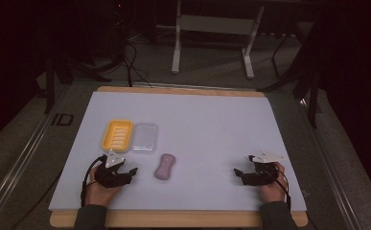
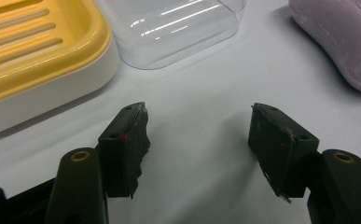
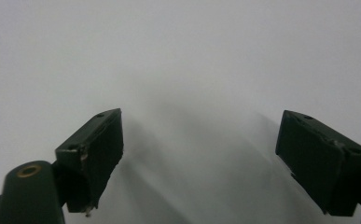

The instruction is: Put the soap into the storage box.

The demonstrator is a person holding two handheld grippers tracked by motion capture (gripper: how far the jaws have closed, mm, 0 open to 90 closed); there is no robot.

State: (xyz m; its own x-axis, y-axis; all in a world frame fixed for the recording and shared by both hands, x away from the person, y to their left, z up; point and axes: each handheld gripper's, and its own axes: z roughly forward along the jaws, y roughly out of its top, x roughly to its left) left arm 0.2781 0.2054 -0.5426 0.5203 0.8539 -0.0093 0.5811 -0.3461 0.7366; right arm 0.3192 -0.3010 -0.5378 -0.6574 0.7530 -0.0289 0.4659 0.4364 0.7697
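Nothing is being held yet: left gripper (image 2: 199, 126) & right gripper (image 3: 199, 140) jaws apart; soap (image 2: 341, 37), dish (image 2: 33, 51), lid (image 2: 178, 28) ahead of left, untouched.

A yellow slotted soap dish (image 1: 117, 134) is seen on the pale surface (image 1: 212, 124), touching a clear plastic lid (image 1: 144, 137) laid just to its right. A mauve soap bar (image 1: 165, 166) lies flat nearby, apart from both.

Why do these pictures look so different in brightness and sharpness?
High view: dim room, only the pale table mat lit. Left gripper view: bright, glare streaks on the clear plastic lid. Right gripper view: soft, blurred shadows on the mat between its open jaws.
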